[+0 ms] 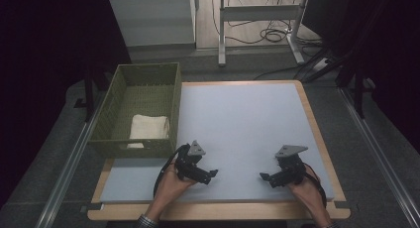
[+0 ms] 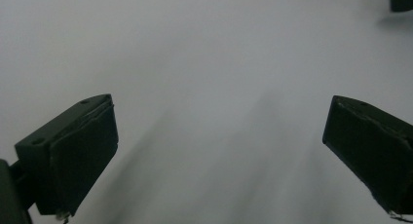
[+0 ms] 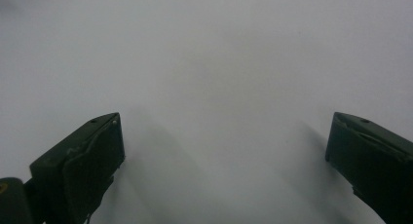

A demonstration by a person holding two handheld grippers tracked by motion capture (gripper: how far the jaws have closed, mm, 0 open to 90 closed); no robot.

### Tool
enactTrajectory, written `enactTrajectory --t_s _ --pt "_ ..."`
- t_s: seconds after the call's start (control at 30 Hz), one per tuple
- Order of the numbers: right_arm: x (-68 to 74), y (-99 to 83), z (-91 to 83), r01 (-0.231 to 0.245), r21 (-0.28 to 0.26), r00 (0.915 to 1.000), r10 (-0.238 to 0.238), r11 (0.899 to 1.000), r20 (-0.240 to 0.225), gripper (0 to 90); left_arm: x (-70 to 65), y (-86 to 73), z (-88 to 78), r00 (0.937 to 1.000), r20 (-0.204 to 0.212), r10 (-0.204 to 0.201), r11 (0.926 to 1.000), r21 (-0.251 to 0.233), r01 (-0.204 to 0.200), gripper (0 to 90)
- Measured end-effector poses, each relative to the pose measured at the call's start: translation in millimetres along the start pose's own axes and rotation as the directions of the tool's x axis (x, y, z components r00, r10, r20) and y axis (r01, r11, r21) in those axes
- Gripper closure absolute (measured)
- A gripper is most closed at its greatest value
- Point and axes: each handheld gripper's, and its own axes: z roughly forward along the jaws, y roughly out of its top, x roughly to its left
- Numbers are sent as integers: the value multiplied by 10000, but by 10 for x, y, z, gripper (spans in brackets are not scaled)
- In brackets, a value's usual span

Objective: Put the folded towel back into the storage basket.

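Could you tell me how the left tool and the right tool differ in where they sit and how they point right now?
The left tool sits close to the green basket holding a white cloth; the right tool sits nearer the table's right edge. The left tool's tips point rightward, the right tool's leftward, toward each other. Both are open, empty, low over the grey mat.

Lab: black curtains [image 1: 44,49], floor cables [image 1: 270,34].

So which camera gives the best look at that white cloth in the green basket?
The high view: the folded white cloth lies in the green basket, seen from above. The two gripper views look down at the grey mat between open jaws.
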Motion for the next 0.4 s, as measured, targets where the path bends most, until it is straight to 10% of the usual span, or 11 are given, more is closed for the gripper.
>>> enactTrajectory --t_s 0.4 --pt "25 -24 24 75 -197 9995 -69 9998 302 2 3 -128 78 9996 -251 127 9996 266 -120 6"
